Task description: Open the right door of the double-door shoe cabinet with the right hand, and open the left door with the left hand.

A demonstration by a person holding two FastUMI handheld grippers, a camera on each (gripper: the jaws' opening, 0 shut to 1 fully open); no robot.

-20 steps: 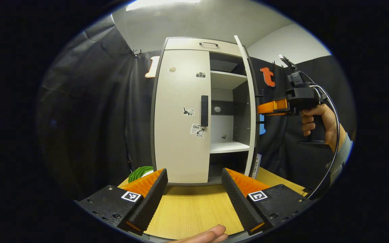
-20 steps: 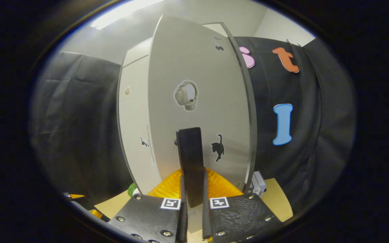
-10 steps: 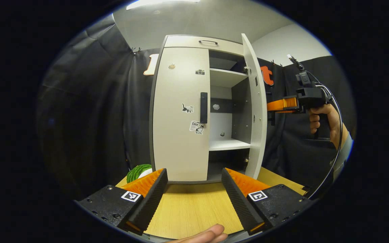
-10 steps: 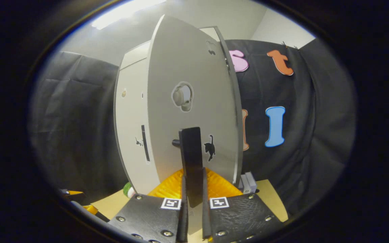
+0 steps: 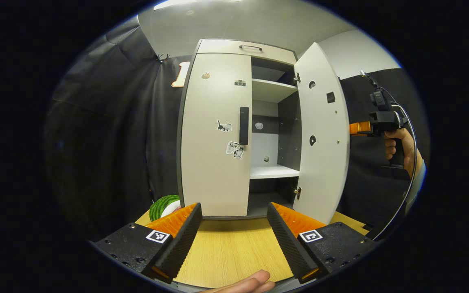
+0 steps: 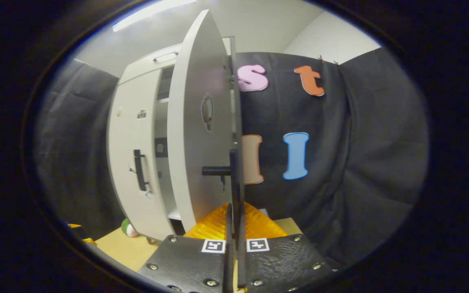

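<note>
The pale shoe cabinet [image 5: 226,47] stands at the back of the wooden table. Its left door [image 5: 214,138] is closed, with a black bar handle [image 5: 244,125] at its inner edge. The right door [image 5: 322,138] is swung wide open, showing its inner face. My left gripper [image 5: 234,240] hangs open above the table, short of the cabinet and touching nothing. In the right gripper view the right door [image 6: 196,134] appears nearly edge-on. My right gripper [image 6: 234,228] is shut on that door's black handle [image 6: 234,179]. The right gripper [image 5: 358,127] pokes out from behind the open door.
Inside the cabinet are white shelves [image 5: 273,171] with dark back panels. A green striped round thing [image 5: 163,204] lies left of the cabinet's foot. The wooden table [image 5: 226,252] stretches under my left gripper. A hand [image 5: 397,142] holds the right gripper. A fingertip [image 5: 250,283] shows at the bottom edge.
The right door has swung from edge-on to wide open, pulled by my right gripper, which moved right. The left gripper has stayed put and open.
</note>
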